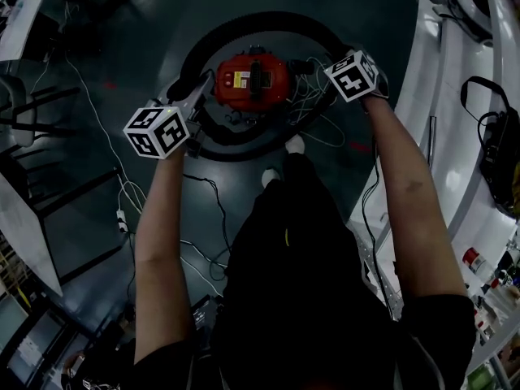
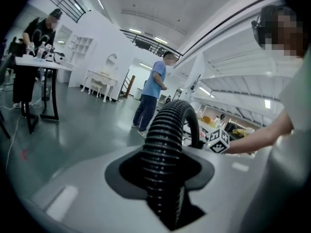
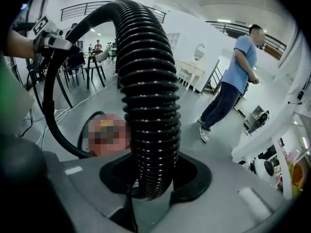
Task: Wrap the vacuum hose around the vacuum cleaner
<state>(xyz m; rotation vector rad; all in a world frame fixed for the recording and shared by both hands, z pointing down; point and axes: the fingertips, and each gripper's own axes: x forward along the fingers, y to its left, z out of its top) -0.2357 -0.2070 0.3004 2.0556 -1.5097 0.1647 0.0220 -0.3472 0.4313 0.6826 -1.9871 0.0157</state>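
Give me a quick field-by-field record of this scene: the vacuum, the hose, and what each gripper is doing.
Vacuum cleaner: red, standing on the dark floor
Vacuum hose: black, ribbed; arcs from one gripper to the other past the cleaner's far side; a further stretch seems to curve round its near side
Left gripper: closed on the hose
Right gripper: closed on the hose
Loose items: white cables on the floor
Bystander: person in a blue shirt, standing in the background
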